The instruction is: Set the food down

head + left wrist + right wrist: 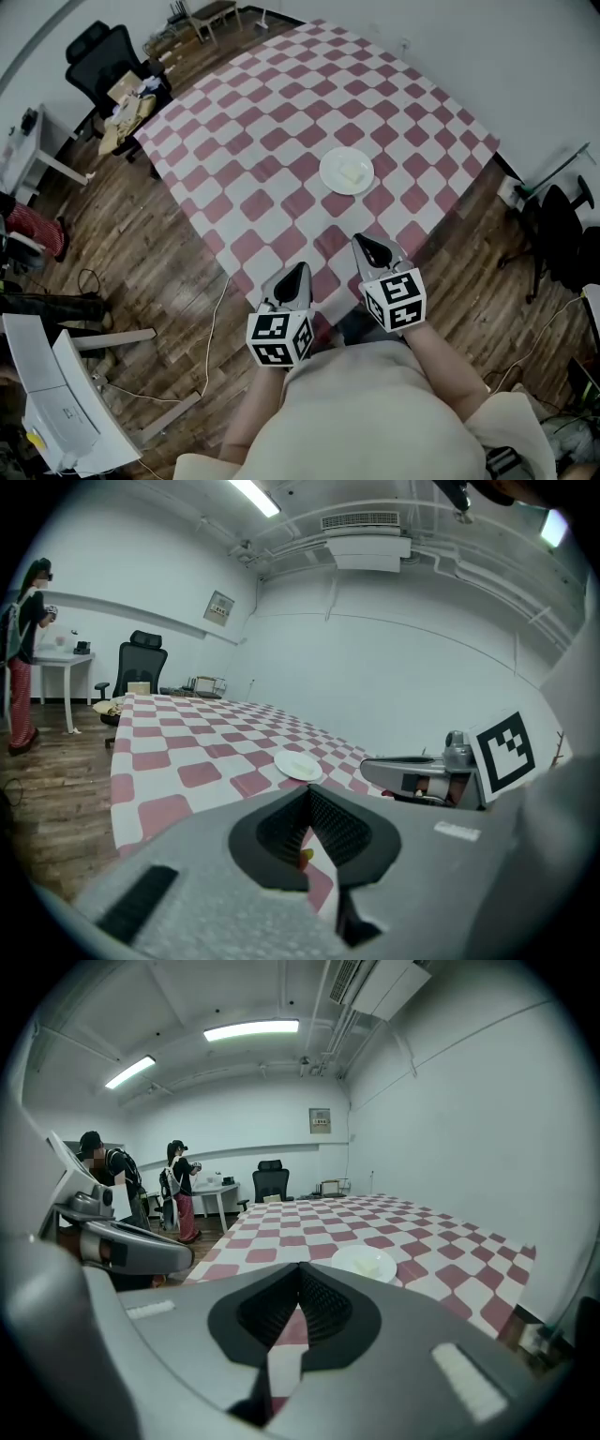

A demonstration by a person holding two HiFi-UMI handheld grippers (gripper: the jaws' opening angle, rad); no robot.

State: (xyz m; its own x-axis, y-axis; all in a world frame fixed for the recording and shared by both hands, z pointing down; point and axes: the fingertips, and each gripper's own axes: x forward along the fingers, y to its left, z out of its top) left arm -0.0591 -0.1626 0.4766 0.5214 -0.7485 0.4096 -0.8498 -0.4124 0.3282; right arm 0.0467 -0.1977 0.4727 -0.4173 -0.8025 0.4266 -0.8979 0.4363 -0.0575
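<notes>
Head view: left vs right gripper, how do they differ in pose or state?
The right gripper reaches farther over the table, nearer the plate; the left gripper hangs back near the table's edge. The left gripper angles rightward, the right gripper leftward, tips converging. Shared: both shut.

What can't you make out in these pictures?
- Food on the plate: head view, too small to name.
- Clutter beside the office chair: head view, too small.
- Person at the far desk: right gripper view, too distant to see what they hold.
</notes>
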